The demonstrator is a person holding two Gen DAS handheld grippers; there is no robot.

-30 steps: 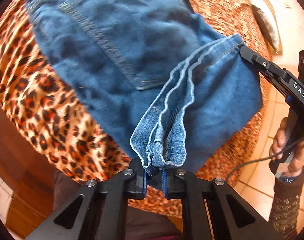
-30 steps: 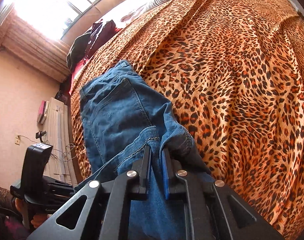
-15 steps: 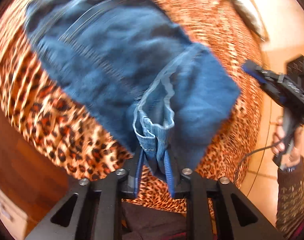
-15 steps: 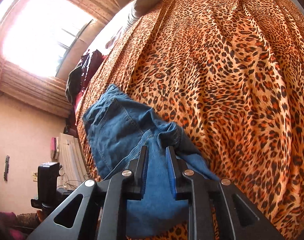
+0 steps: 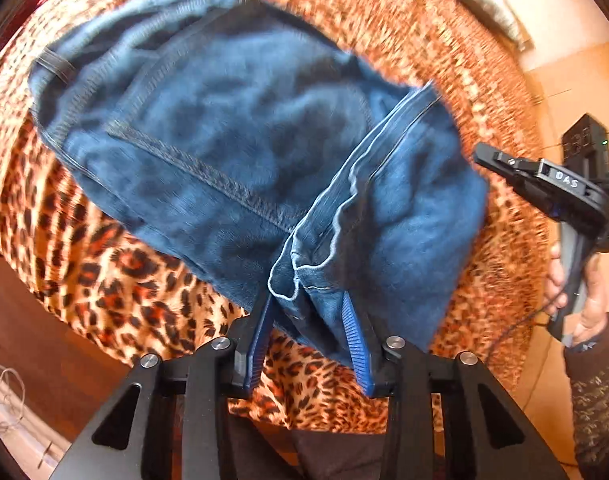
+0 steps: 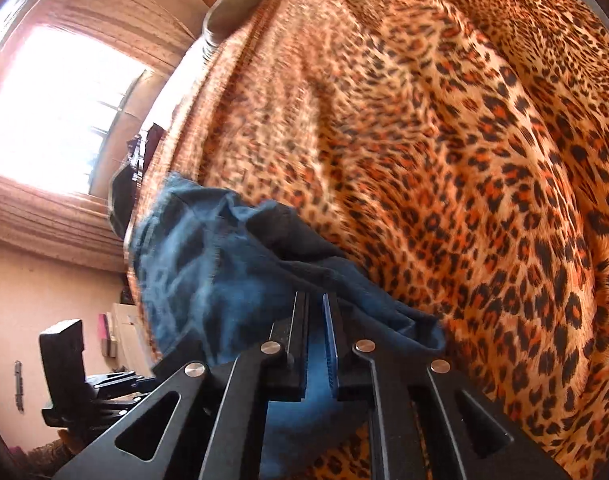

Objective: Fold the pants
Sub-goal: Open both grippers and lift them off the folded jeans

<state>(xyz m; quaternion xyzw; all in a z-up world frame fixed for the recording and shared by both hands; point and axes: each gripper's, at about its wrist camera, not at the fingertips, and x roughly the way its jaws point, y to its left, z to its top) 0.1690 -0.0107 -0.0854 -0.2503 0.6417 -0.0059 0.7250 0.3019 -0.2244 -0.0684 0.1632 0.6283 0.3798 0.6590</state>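
Two claws on the folded blue denim pants (image 5: 240,168) on the leopard-print bed (image 6: 464,160): left claw (image 5: 308,320) just opened around the hem stack, nearer; right claw (image 5: 484,158) shut, clear of the right edge.

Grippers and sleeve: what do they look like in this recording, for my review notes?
Both are black, angular linkages with silver bolts and ribbed blue finger pads. The right gripper, seen from the left wrist view, carries white lettering "DAS", a boxy black module on top and a pistol-style handle trailing a thin dark cable. The sleeve is dark with a small pale pattern.
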